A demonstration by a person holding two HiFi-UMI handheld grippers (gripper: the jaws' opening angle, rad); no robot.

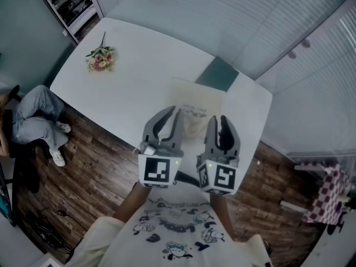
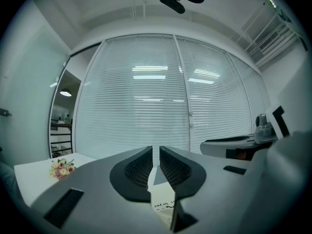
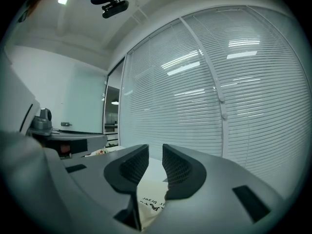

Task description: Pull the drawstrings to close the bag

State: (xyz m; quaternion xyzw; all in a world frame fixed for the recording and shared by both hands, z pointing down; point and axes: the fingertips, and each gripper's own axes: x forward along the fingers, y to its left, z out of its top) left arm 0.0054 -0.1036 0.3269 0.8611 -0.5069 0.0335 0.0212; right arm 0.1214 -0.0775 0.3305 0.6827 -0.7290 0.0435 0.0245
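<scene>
The cream drawstring bag (image 1: 196, 103) lies flat on the white worktop (image 1: 128, 82), its length seemingly running away from the person, just ahead of and below both level grippers and midway between them; the left gripper (image 1: 171, 114) has its fingers a slit apart, the right gripper (image 1: 218, 120) somewhat wider, both empty.

White table (image 1: 139, 88) on dark wood floor (image 1: 94, 171); slatted blinds (image 2: 146, 106) behind; shelf unit (image 1: 69, 4) in corner.

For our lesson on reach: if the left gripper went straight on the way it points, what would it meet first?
Probably the window blinds, though depth is hard to judge; the left gripper points level, above the drawstring bag and table.
</scene>
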